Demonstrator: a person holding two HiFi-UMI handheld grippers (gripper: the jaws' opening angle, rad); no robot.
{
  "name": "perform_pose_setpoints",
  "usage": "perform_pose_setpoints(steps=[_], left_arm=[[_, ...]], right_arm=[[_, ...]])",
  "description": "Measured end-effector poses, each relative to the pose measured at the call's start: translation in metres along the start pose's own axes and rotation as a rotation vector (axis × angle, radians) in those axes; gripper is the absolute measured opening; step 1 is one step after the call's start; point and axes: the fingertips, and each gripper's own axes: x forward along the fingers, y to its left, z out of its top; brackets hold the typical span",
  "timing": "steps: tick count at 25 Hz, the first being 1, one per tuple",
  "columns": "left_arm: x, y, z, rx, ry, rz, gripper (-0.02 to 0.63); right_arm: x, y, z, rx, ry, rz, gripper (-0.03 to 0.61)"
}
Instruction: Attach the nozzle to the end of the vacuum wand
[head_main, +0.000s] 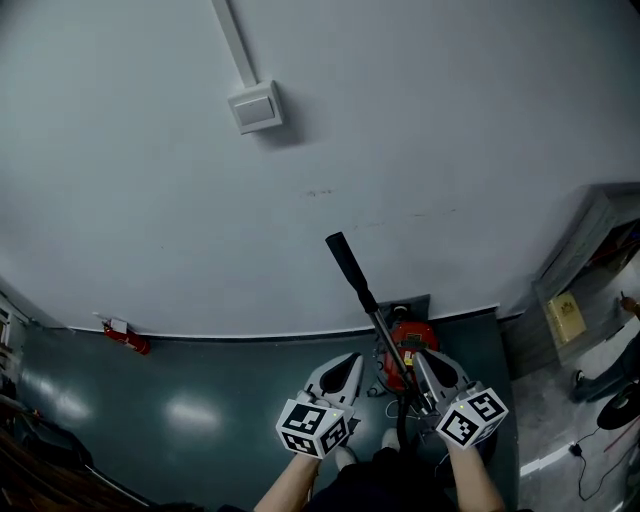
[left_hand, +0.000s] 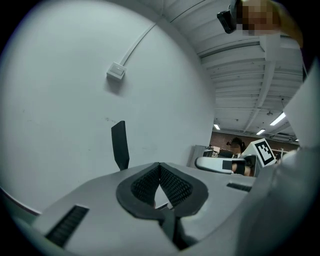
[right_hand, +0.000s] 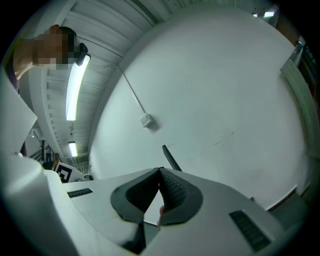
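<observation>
A black flat nozzle (head_main: 347, 262) sits on the top end of a slim metal wand (head_main: 385, 335) that leans up along the pale wall. The wand rises from a red vacuum body (head_main: 412, 345) on the floor. My left gripper (head_main: 352, 358) is held left of the wand, shut, with nothing between its pads. Just right of the wand, my right gripper (head_main: 418, 355) is also shut and empty. The nozzle (left_hand: 119, 145) stands above and left of the left gripper (left_hand: 160, 165) in its own view. In the right gripper view the nozzle (right_hand: 171, 158) pokes up just behind the right gripper (right_hand: 160, 170).
A white switch box (head_main: 255, 107) with a conduit is on the wall above. A small red object (head_main: 128, 340) lies at the wall's foot on the left. A grey cabinet (head_main: 590, 260) stands at the right, with cables (head_main: 590, 450) on the floor near it.
</observation>
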Motion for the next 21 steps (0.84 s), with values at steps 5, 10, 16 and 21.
perform_pose_setpoints(steps=[5,10,16,21], left_arm=[[-0.026,-0.009,0.008,0.032,-0.017,-0.023,0.005],[-0.046,-0.011,0.011,0.044,-0.024,-0.038,0.005],[-0.059,-0.003,0.016,0.038,-0.039,-0.041,0.005],[-0.060,0.005,0.022,0.039,-0.052,-0.041,0.005]], right_arm=[[-0.011,0.021,-0.014,0.007,-0.012,-0.026,0.017],[-0.015,0.041,-0.022,0.006,-0.025,-0.040,0.017],[-0.012,0.052,-0.025,0.002,-0.033,-0.052,0.017],[-0.002,0.056,-0.023,-0.007,-0.042,-0.051,0.017]])
